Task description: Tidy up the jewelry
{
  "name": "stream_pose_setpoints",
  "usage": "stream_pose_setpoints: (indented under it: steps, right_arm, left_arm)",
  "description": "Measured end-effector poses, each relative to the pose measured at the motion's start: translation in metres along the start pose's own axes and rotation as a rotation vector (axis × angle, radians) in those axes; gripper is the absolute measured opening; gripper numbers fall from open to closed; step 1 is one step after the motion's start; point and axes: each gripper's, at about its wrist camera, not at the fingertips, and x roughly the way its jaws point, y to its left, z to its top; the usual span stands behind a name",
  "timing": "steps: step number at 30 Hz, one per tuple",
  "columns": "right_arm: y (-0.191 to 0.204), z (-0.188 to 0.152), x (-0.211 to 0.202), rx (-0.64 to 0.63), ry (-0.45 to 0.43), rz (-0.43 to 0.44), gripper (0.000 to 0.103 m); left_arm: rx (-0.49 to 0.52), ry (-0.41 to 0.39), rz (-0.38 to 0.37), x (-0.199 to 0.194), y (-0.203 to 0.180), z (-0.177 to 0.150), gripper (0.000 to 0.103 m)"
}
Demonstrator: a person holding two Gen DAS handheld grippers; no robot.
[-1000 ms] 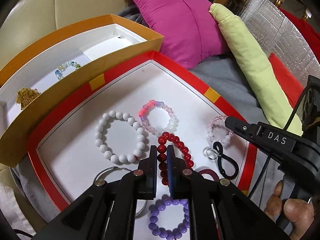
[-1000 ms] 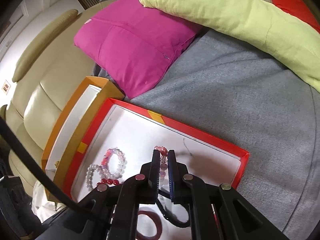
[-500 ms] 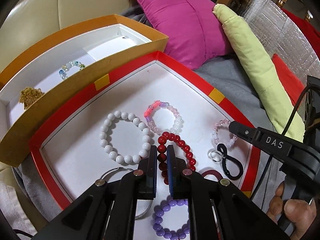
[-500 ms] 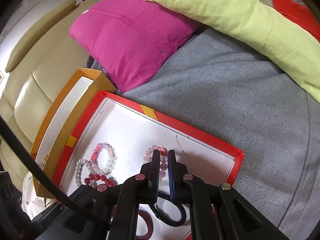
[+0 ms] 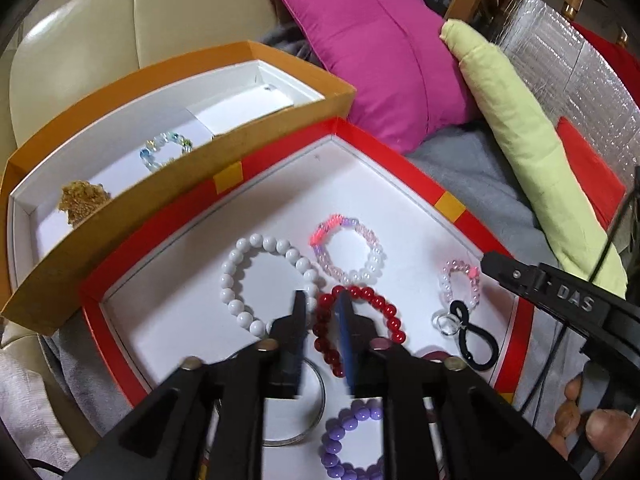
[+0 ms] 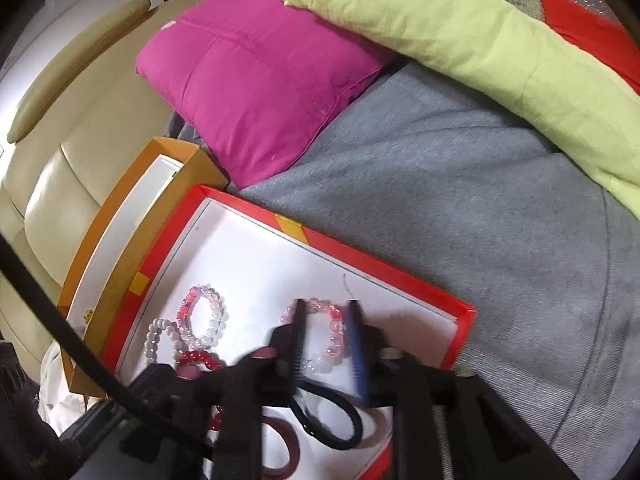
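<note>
While both pairs of jaws are opening with nothing gripped, the left gripper [image 5: 320,300] hovers over the red bracelet [image 5: 360,320] in the red tray [image 5: 400,160], and the right gripper [image 6: 326,308] frames the pink bracelet [image 6: 330,320] near the tray's far rim. Each should widen further, straddle 1 bead strand, then close gently.

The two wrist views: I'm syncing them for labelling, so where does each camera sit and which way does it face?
Left wrist: on the left gripper, angled down over the red tray; its opening, empty jaws, the right gripper and a hand show.
Right wrist: on the right gripper, angled down at the tray's corner; opening, empty jaws show.
Shared: tray, red bead bracelet, magenta cushion.
</note>
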Motion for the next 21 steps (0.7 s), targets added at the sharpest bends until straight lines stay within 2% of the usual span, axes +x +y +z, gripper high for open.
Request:
stream_pose_setpoints:
  steps: [1, 2, 4, 7, 9, 11, 15, 19, 21]
  right_arm:
    - [0.0, 0.0, -0.004, 0.001, -0.008, -0.002, 0.049]
    - [-0.002, -0.001, -0.01, 0.003, -0.022, -0.003, 0.058]
    - [-0.005, -0.002, -0.021, 0.008, -0.043, 0.001, 0.058]
    - [-0.008, -0.011, -0.047, 0.006, -0.071, 0.004, 0.058]
    - [-0.004, -0.024, -0.066, -0.047, -0.09, -0.031, 0.061]
    - [-0.003, -0.042, -0.085, -0.091, -0.1, -0.058, 0.071]
    - [-0.004, -0.083, -0.122, -0.146, -0.134, -0.091, 0.084]
    - [-0.003, -0.117, -0.148, -0.172, -0.153, -0.117, 0.094]
    - [0.0, -0.13, -0.157, -0.172, -0.164, -0.125, 0.101]
  left_arm:
    - [-0.002, -0.013, 0.006, -0.003, -0.001, 0.0, 0.033]
    - [0.001, -0.027, 0.012, -0.005, -0.001, -0.001, 0.035]
    - [0.019, -0.058, 0.022, -0.01, -0.004, -0.001, 0.037]
    - [0.046, -0.088, 0.035, -0.017, -0.009, -0.004, 0.053]
    - [0.074, -0.112, 0.042, -0.024, -0.014, -0.009, 0.055]
    - [0.12, -0.128, 0.051, -0.029, -0.021, -0.013, 0.065]
    - [0.193, -0.165, 0.086, -0.047, -0.028, -0.027, 0.067]
    - [0.174, -0.19, 0.122, -0.069, -0.02, -0.039, 0.078]
    - [0.169, -0.2, 0.138, -0.082, -0.016, -0.045, 0.08]
